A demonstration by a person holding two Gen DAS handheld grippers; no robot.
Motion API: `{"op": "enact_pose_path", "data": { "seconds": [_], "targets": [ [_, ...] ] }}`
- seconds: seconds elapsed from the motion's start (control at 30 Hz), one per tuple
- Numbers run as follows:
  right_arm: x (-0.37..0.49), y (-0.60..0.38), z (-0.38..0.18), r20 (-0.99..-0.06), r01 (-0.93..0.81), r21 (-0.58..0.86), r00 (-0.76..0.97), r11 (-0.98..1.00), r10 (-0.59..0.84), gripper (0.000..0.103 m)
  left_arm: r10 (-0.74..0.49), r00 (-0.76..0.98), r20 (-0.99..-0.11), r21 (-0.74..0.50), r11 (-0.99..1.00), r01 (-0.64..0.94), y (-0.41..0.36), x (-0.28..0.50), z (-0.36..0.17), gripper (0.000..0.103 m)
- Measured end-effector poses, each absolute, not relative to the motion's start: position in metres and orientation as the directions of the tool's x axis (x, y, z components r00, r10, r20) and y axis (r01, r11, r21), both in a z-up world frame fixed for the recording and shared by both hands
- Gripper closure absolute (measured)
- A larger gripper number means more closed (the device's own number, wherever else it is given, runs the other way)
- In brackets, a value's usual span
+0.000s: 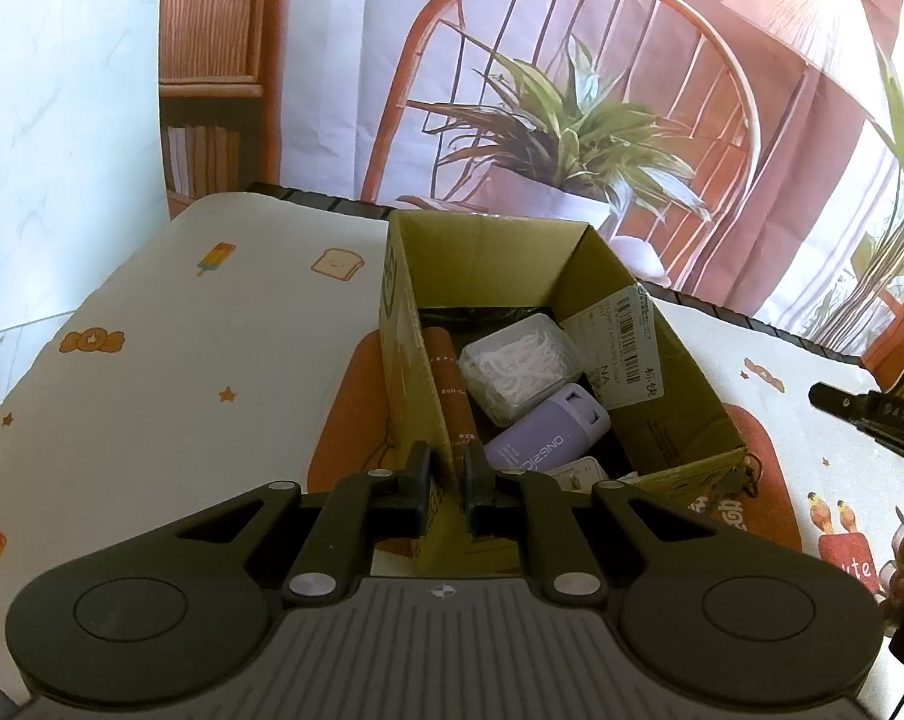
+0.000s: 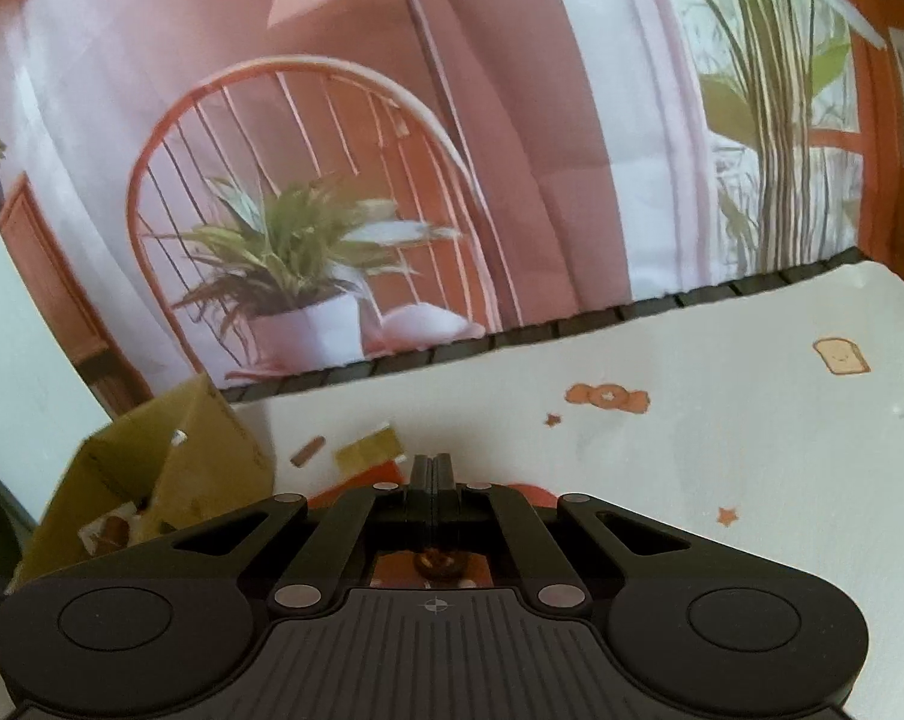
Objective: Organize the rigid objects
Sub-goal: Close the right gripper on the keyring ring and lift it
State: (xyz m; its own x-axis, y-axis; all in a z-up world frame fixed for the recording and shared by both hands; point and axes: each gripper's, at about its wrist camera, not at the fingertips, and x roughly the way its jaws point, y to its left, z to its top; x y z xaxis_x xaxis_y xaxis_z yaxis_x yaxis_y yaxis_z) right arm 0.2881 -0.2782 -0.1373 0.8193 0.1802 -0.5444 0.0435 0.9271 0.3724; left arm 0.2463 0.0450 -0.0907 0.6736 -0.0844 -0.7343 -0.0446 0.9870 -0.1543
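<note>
Left gripper (image 1: 446, 471) pinching the near wall of the open brown cardboard box (image 1: 679, 420), lilac plastic case (image 1: 547, 429) lying just ahead inside, right gripper (image 2: 432, 468) hovering with fingers pressed together, empty.

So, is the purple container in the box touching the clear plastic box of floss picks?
Touching. The left wrist view shows the purple container lying against the clear box of floss picks, no gap visible between them, inside the cardboard box.
</note>
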Motion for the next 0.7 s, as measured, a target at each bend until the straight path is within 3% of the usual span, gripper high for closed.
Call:
{"op": "enact_pose_path", "data": {
  "seconds": [0.17,0.37,0.53,0.7],
  "targets": [
    [0.289,-0.273,-0.162,-0.618,0.073,0.361,0.766,0.93,0.179,0.082,-0.085,0.674,-0.734,-0.156,0.987,-0.045,0.045,0.247,-0.09,0.091],
    [0.29,-0.261,-0.185,-0.674,0.088,0.285,0.726,0.955,0.135,0.082,-0.086,0.674,-0.734,-0.157,0.987,-0.045,0.045,0.246,-0.091,0.091],
    [0.293,-0.255,-0.19,-0.669,0.067,0.285,0.728,0.956,0.148,0.074,-0.084,0.674,-0.734,-0.155,0.987,-0.045,0.045,0.246,-0.091,0.091],
    [0.302,-0.25,-0.198,-0.671,0.062,0.26,0.729,0.964,0.134,0.074,-0.085,0.674,-0.734,-0.156,0.987,-0.045,0.044,0.247,-0.091,0.091]
  ]
}}
